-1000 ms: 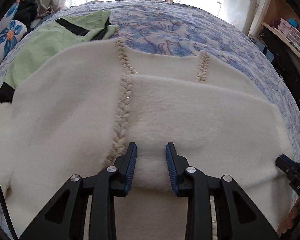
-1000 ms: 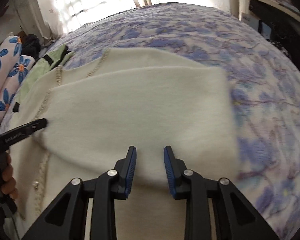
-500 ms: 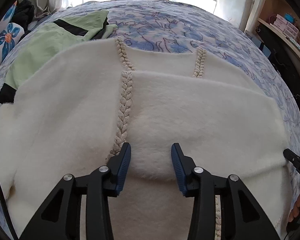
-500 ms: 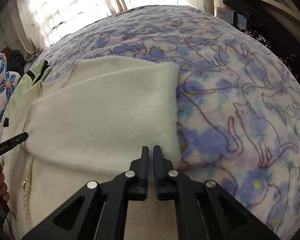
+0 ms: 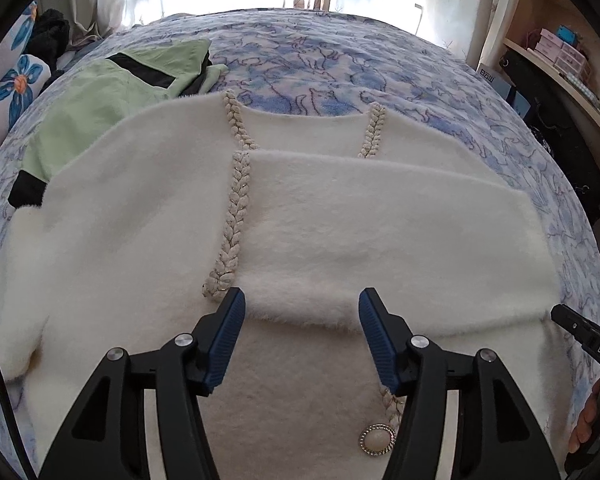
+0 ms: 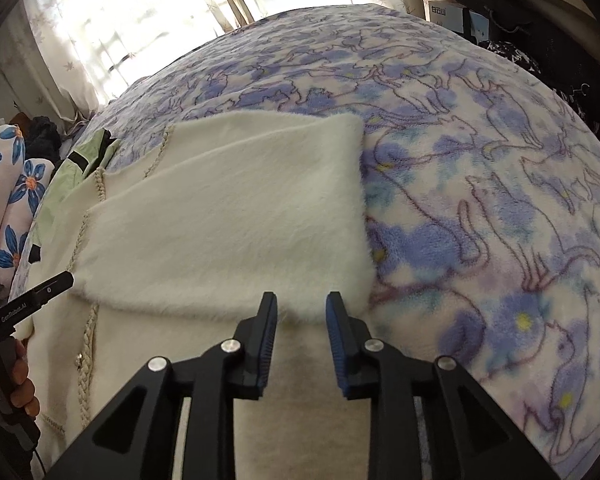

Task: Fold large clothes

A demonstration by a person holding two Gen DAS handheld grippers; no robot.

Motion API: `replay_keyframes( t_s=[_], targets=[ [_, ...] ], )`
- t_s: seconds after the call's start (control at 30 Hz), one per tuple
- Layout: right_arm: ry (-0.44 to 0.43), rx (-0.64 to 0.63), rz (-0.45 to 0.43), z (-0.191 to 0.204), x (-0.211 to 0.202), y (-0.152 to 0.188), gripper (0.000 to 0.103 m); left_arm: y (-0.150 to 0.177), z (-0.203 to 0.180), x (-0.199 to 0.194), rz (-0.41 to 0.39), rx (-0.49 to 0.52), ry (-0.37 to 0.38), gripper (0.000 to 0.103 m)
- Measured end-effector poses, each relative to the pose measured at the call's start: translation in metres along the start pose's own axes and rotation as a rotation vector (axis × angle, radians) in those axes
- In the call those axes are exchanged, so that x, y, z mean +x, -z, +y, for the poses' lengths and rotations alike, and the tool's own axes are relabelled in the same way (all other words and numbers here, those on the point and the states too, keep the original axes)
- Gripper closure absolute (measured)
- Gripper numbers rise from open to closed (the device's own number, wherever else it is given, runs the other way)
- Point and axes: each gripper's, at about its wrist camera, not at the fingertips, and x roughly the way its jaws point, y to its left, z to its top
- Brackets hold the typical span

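A fluffy cream cardigan (image 5: 148, 220) is spread flat on the bed (image 5: 320, 60), which is covered in a blue cat-print blanket. Its right sleeve (image 5: 380, 216) is folded across the chest, braided trim (image 5: 236, 204) is seen along the front opening, and a pearl button (image 5: 377, 439) sits near. The left tool (image 5: 301, 306) is opened wide over the sleeve's cuff, having just been opening. The right tool (image 6: 301, 305) is narrowly parted, nothing gripped, also just opened.

One cream cardigan (image 5: 340, 220), one green garment (image 5: 100, 108)
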Motion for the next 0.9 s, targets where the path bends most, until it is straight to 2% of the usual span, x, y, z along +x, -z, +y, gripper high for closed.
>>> replay_keyframes(
  t_s=[0.23, 0.43, 0.67, 0.9],
  targets=[
    [-0.033, 0.053, 0.024, -0.003, -0.009, 0.017, 0.072, 0.013, -0.008, -0.033, -0.048, 0.015, -0.017, 0.045],
    [-0.092, 0.076, 0.02, 0.008, -0.032, 0.041, 0.072, 0.04, -0.027, -0.067, -0.075, 0.069, -0.018, 0.045],
    [-0.13, 0.029, -0.008, 0.039, -0.074, 0.074, 0.072, 0.081, -0.045, -0.111, -0.109, 0.123, -0.022, 0.045],
    [-0.176, -0.062, -0.007, 0.086, -0.105, 0.104, 0.072, 0.124, -0.035, -0.152, -0.146, 0.128, -0.013, 0.045]
  ],
)
